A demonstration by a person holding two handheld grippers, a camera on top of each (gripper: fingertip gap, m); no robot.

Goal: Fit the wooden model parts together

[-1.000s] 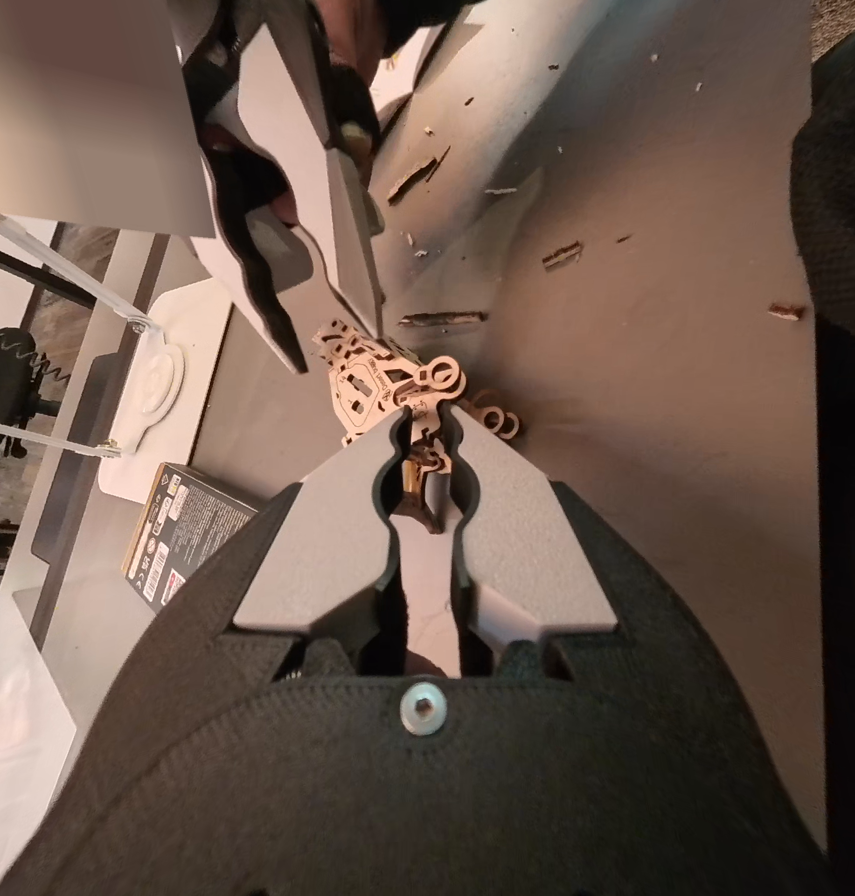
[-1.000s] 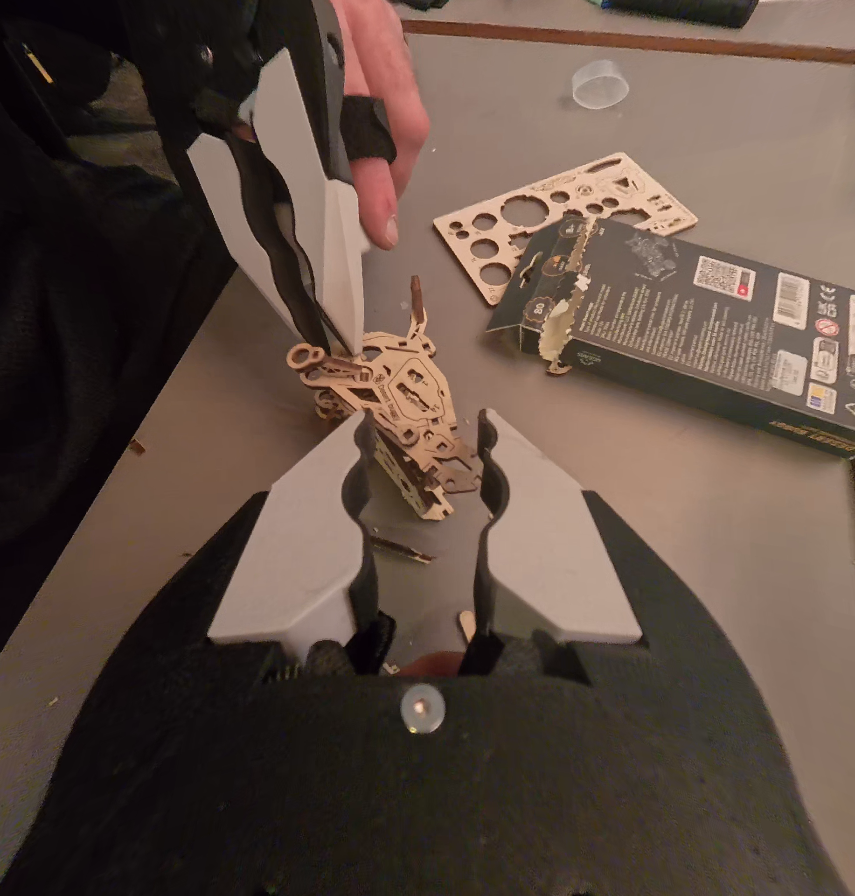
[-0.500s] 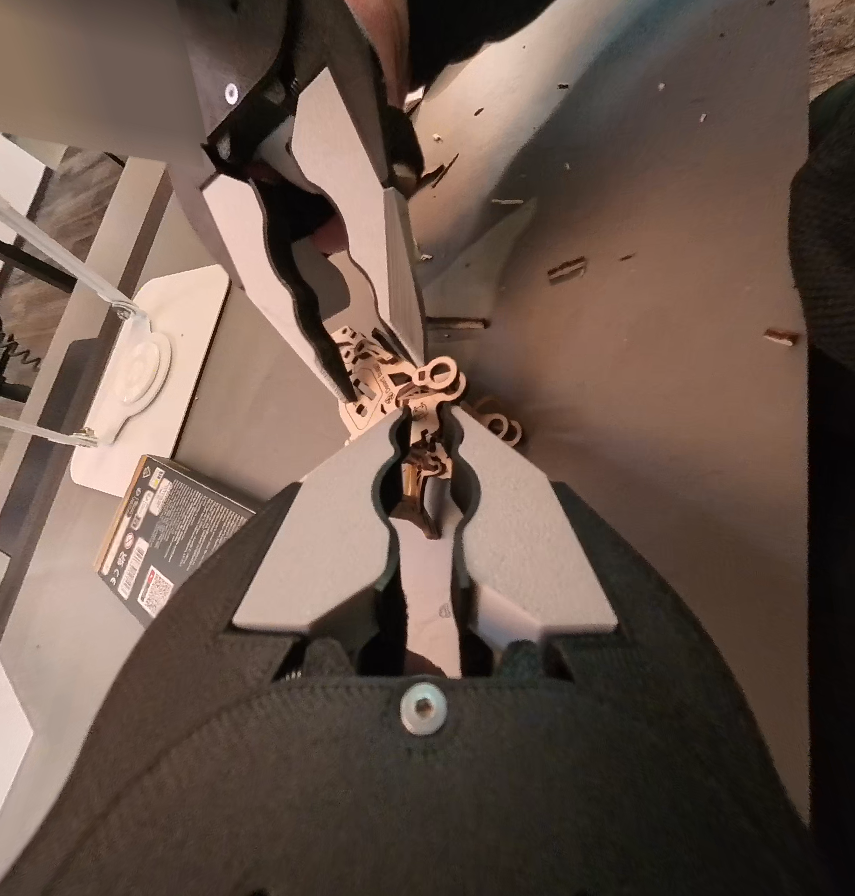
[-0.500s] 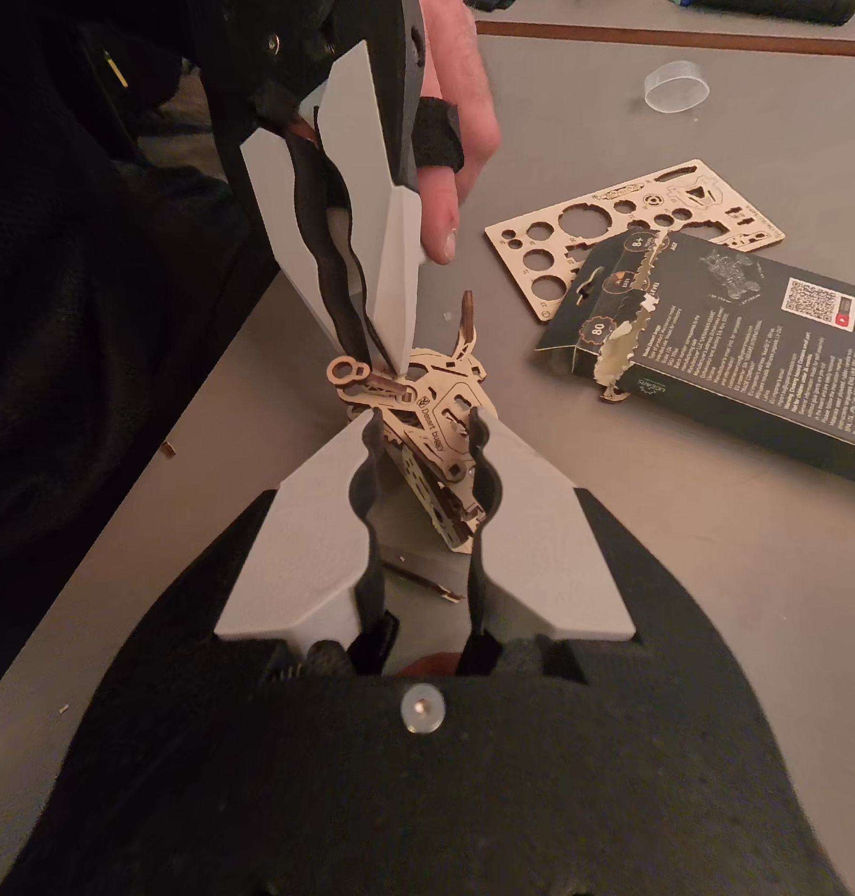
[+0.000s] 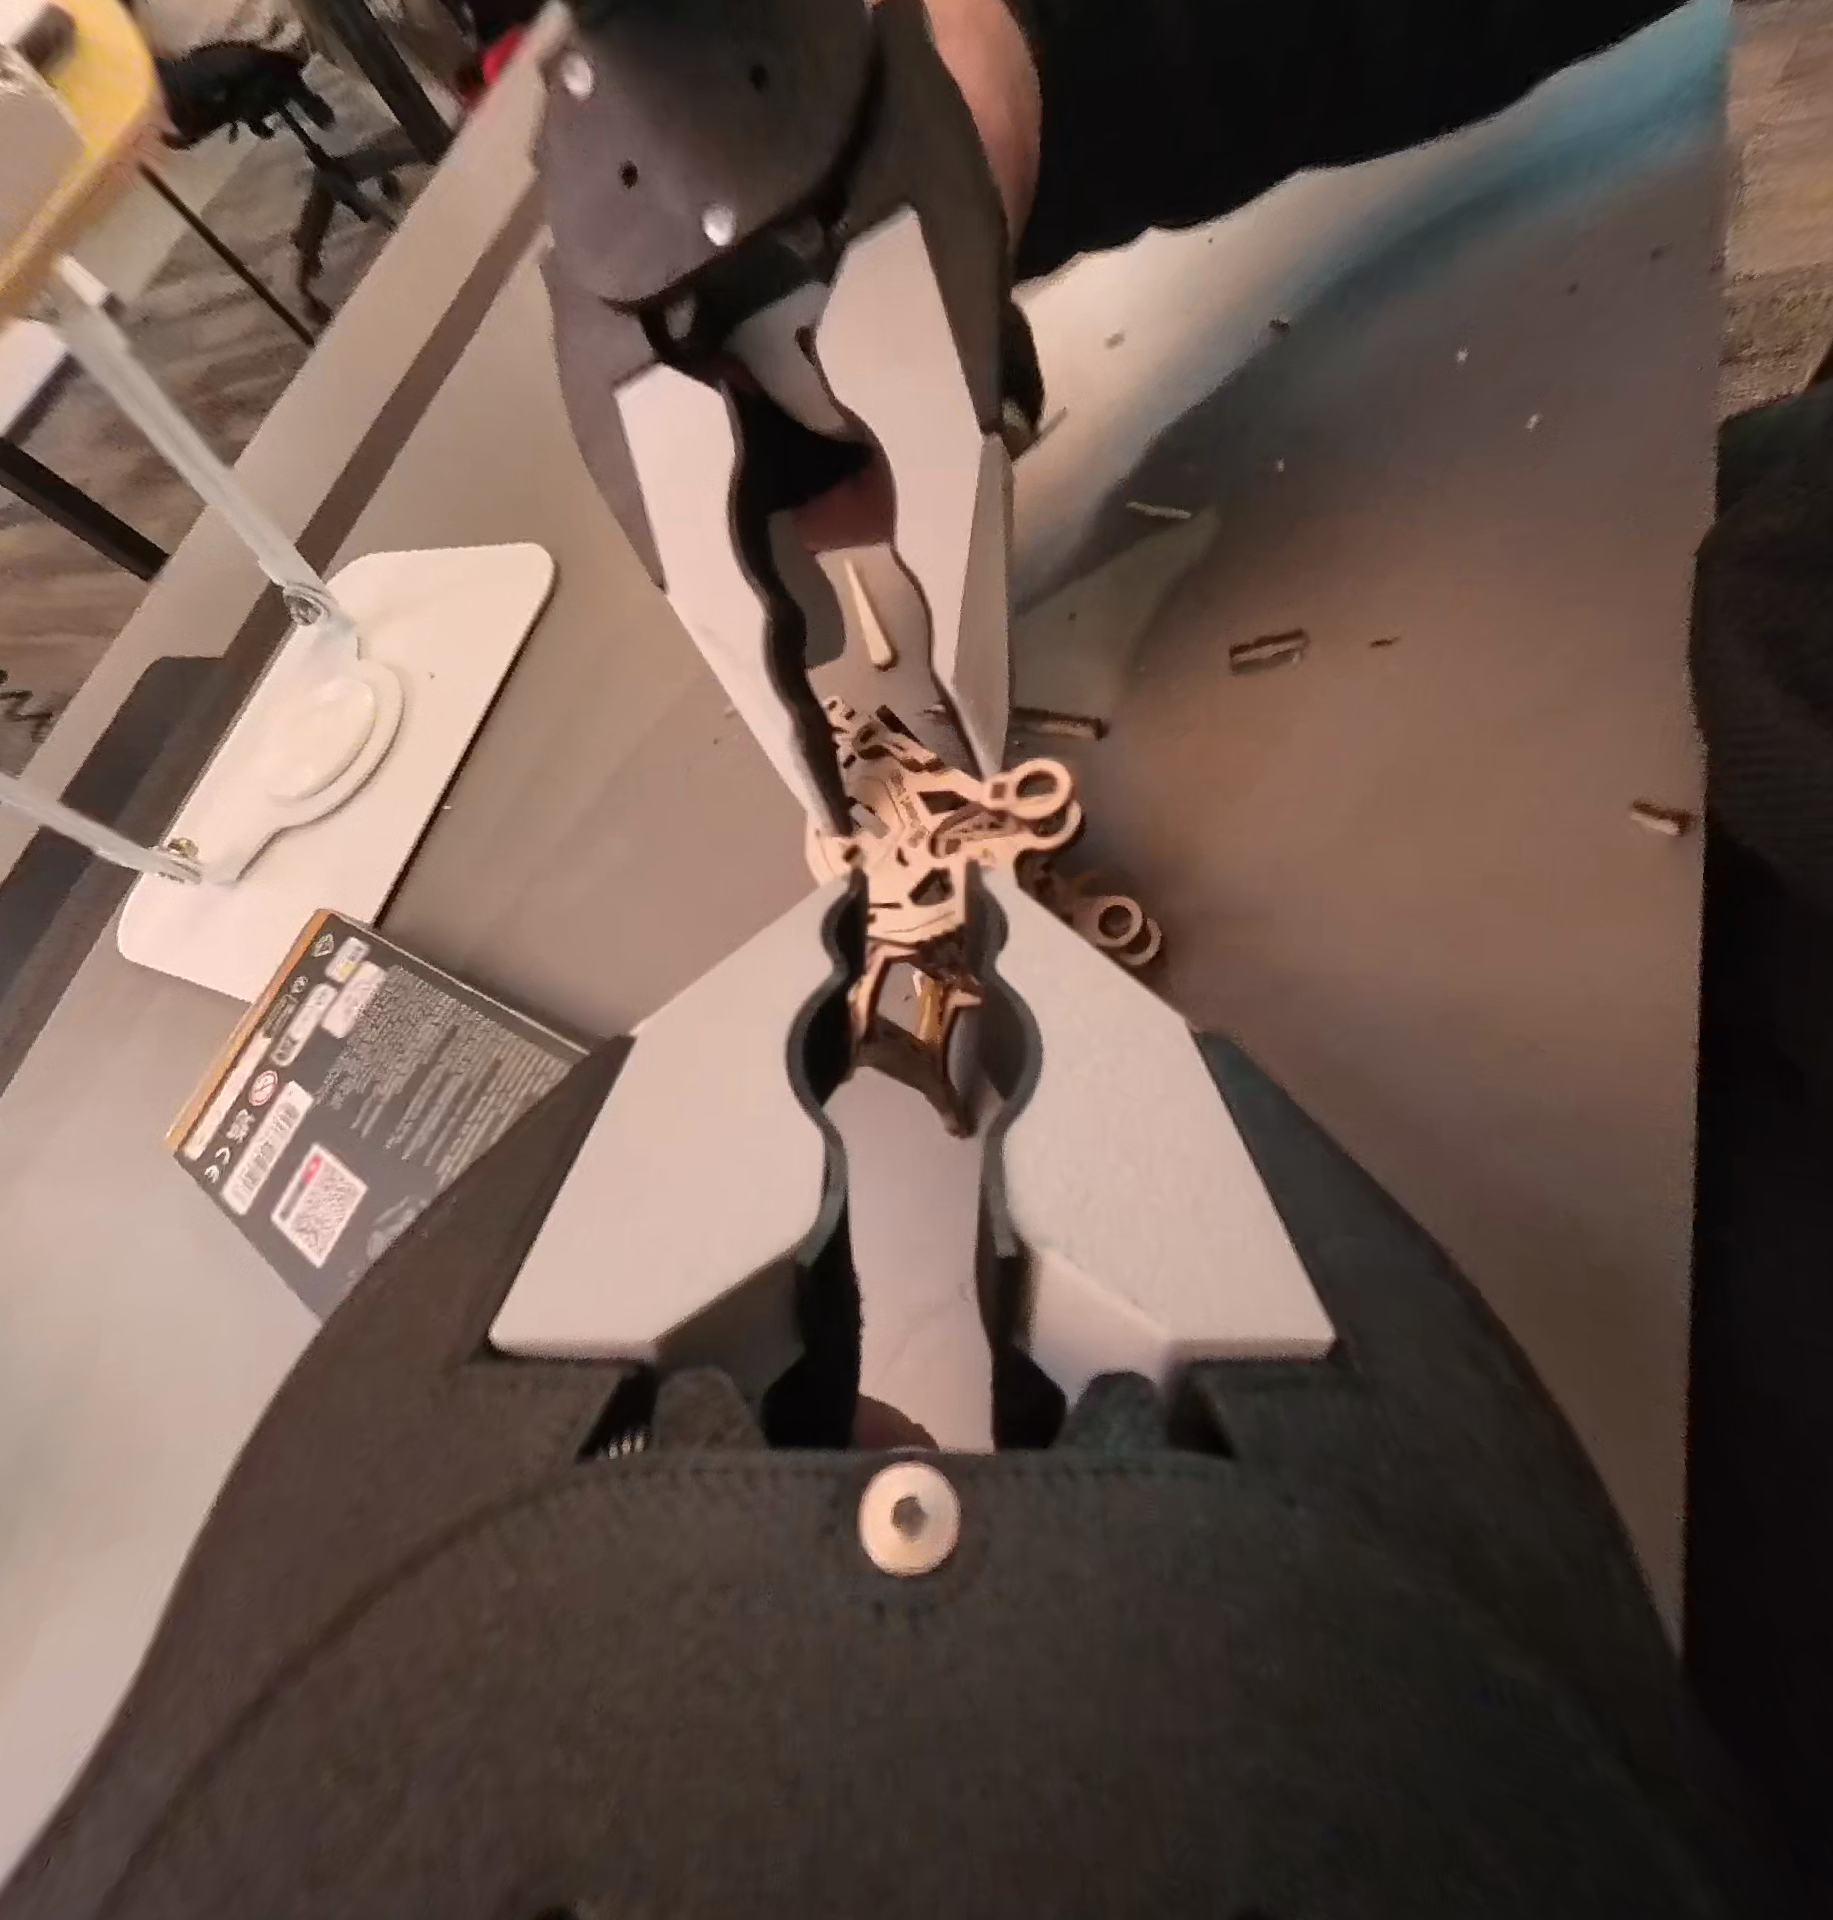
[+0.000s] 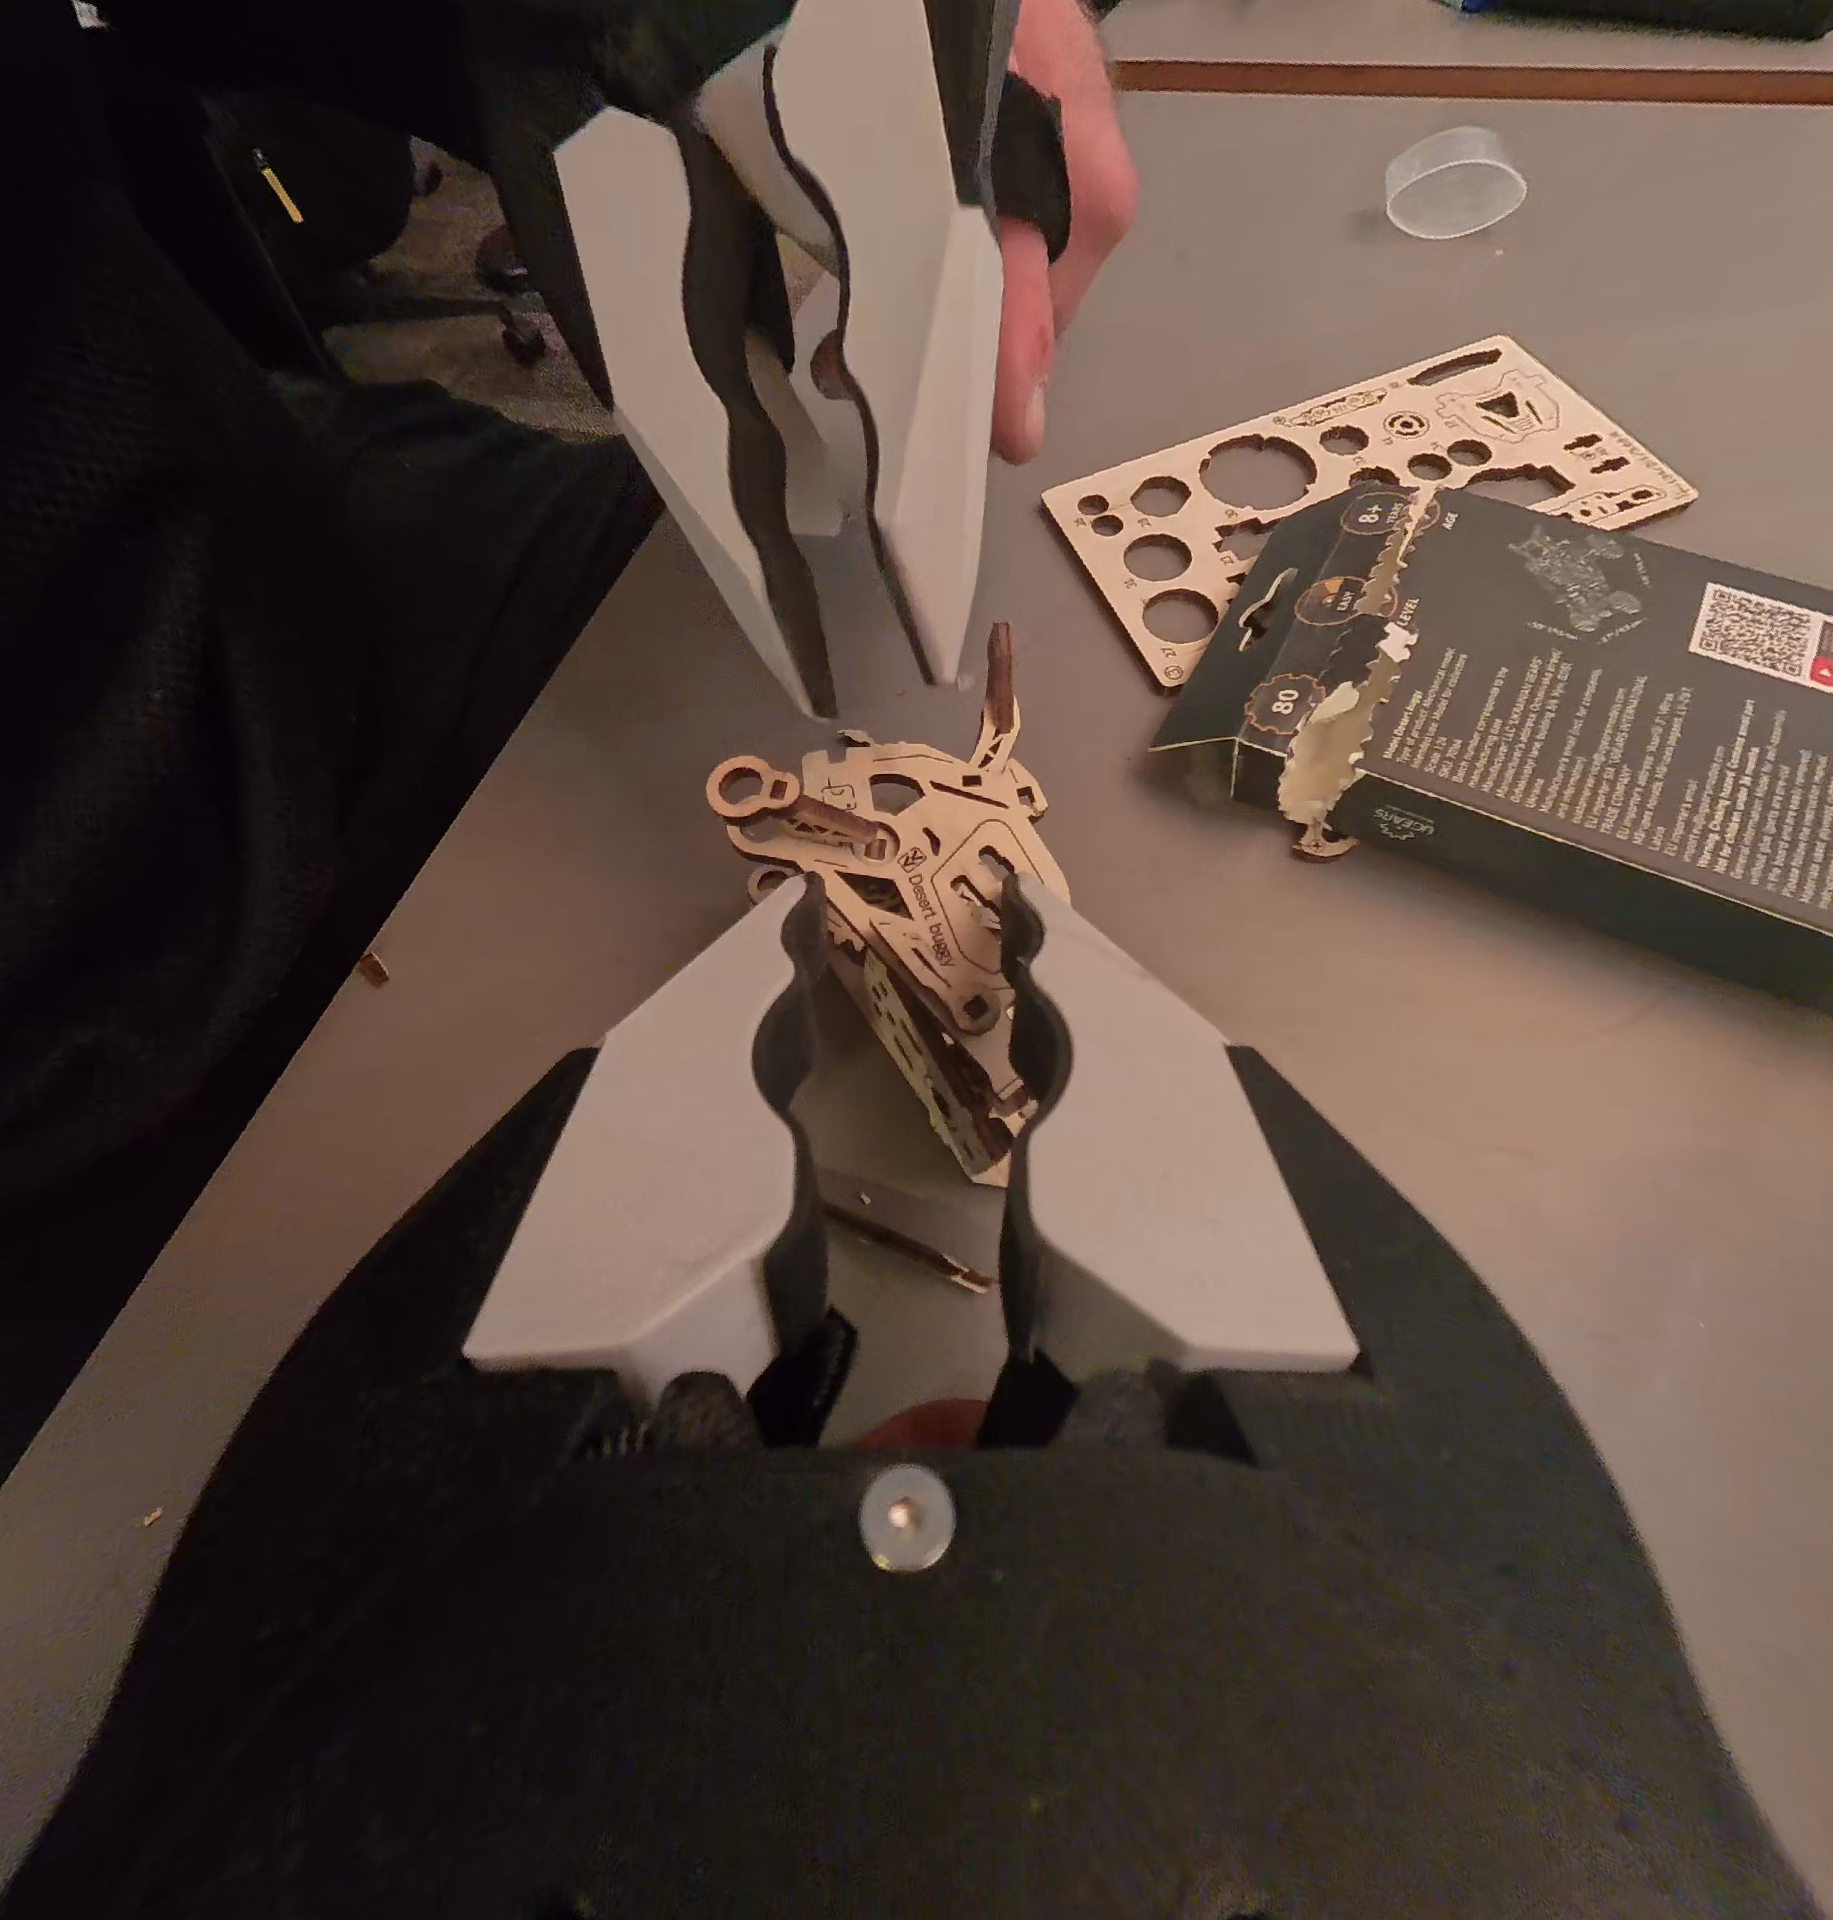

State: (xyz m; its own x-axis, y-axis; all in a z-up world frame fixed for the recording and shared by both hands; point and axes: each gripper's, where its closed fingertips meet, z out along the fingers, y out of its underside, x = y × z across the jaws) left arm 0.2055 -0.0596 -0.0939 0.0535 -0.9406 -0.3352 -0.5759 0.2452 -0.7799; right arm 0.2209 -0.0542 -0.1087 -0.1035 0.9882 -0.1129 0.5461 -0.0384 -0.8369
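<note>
Gripping one wooden model [image 6: 922, 925]: right gripper [image 6: 910, 888].

Each gripper has a matte black, coarse-textured body with a round silver screw [image 5: 909, 1536] near its front edge. The left gripper [image 5: 917, 899] and right gripper [image 6: 910, 896] carry pale grey wedge-shaped fingers [image 6: 642, 1174] lined with wavy black pads. The person's hand [image 6: 1047, 249] wears a black finger strap and dark sleeve.

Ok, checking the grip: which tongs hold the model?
The right tongs: their fingers pinch the model, while the left tongs hang open just above it.
</note>
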